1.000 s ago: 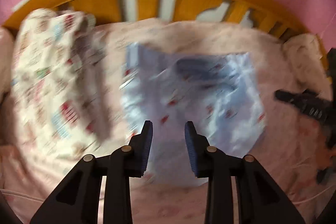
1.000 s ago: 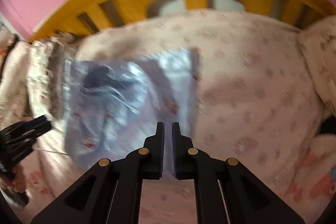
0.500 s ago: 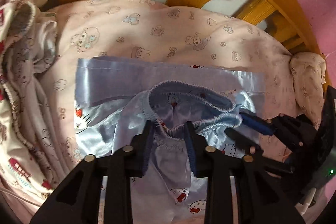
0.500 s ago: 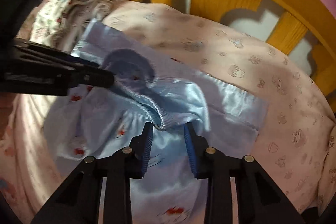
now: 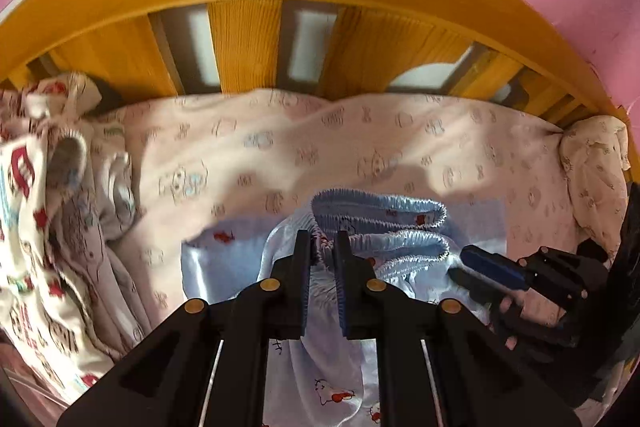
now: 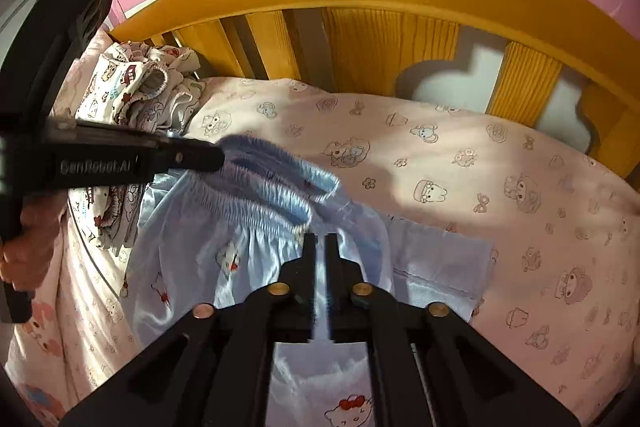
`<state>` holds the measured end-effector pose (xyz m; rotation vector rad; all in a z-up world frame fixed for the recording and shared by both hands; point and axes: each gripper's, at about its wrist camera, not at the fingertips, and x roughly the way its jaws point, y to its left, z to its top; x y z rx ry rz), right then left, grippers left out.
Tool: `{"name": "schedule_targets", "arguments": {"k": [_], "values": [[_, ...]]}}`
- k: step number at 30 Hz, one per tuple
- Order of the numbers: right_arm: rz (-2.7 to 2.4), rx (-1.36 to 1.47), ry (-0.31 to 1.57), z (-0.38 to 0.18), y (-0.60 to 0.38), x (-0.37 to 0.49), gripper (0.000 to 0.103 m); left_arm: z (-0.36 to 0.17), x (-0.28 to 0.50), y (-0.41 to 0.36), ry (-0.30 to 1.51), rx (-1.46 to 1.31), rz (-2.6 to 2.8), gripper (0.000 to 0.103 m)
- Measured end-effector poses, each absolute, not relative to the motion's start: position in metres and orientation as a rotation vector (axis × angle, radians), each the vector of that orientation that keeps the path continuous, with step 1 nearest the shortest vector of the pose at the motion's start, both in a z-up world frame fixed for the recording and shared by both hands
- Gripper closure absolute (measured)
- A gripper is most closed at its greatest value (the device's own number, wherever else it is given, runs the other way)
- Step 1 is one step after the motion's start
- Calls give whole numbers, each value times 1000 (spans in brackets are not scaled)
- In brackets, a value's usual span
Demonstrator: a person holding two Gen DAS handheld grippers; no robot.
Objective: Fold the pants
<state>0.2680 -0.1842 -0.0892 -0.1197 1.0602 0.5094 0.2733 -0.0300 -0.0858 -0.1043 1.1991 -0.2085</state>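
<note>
Pants (image 5: 384,227) waistband sits pinched between the closing left hand-held gripper (image 5: 323,247).

Both handheld units are presenting matte black plastic bodies. The left gripper (image 5: 323,247) is showing two angled black finger arms, each carrying brass-coloured round pivot pins, with ribbed blue pads lining the inner finger faces. The right gripper (image 6: 319,241) is displaying the same layout: black triangular linkage arms with cut-out windows, brass pins and blue inner pads. Pale lettering reading "GenRobot.AI" is appearing on the side of the left unit's housing.
</note>
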Motion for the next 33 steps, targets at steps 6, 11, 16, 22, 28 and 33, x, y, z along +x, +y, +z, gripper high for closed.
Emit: {"name": "schedule_targets", "arguments": {"k": [6, 11, 16, 22, 28, 33], "values": [[537, -156, 1043, -102, -162, 285, 70, -92, 277, -33, 1201, -111, -227, 91], [491, -188, 1056, -116, -153, 296, 92, -93, 271, -21, 1192, -107, -210, 79], [440, -98, 1018, -107, -170, 305, 94, -91, 228, -2, 1187, -86, -211, 67], [419, -50, 1028, -111, -166, 315, 94, -108, 178, -1, 1257, -16, -268, 67], [308, -84, 986, -99, -175, 306, 77, -135, 177, -3, 1303, 9, -232, 83], [254, -79, 945, -68, -206, 280, 50, -122, 175, 9, 1222, -23, -161, 102]]}}
